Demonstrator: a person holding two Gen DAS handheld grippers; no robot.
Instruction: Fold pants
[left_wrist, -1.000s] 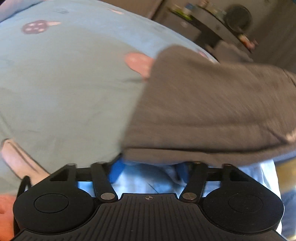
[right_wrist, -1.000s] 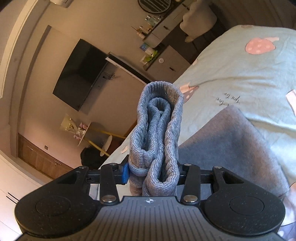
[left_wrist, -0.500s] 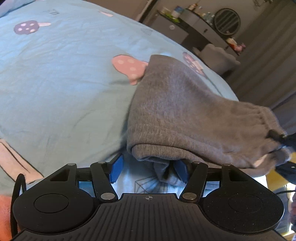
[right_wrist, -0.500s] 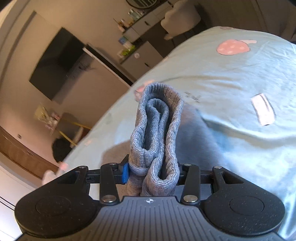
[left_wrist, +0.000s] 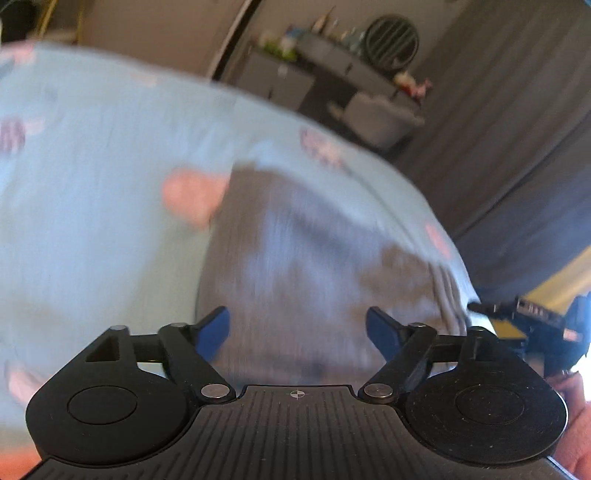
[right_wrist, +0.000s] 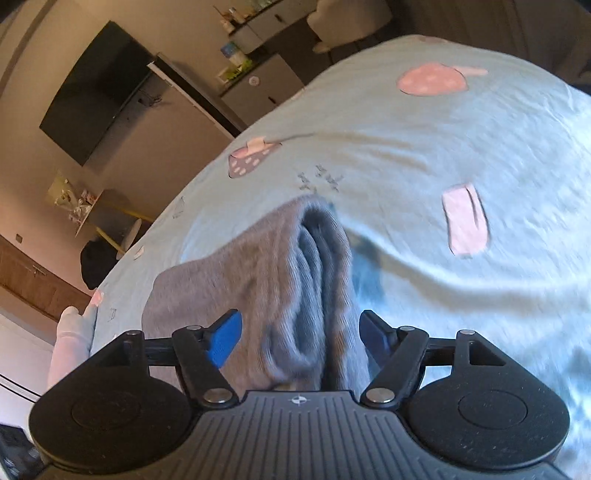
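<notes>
The grey pants (left_wrist: 314, 258) lie folded on the light blue mushroom-print bed sheet (left_wrist: 92, 203), blurred in the left wrist view. My left gripper (left_wrist: 297, 328) hovers just above their near edge. Its jaws are opening wide and nothing is between the blue pads. In the right wrist view the bunched ribbed end of the pants (right_wrist: 266, 266) sags onto the sheet (right_wrist: 424, 147). It runs between the fingers of my right gripper (right_wrist: 301, 338), whose jaws are opening. The pads stand apart from the cloth on both sides.
The bed's far edge drops toward a low cabinet with bottles (left_wrist: 295, 77) and a pale chair (left_wrist: 380, 114). Dark curtains (left_wrist: 517, 147) hang at the right. A wall television (right_wrist: 92, 92) and a small side table (right_wrist: 96, 210) stand beyond the bed.
The left gripper let go of the pants' folded edge and rose. The right gripper came down toward the bed and spread its jaws, so the bunched end slumped onto the sheet.
</notes>
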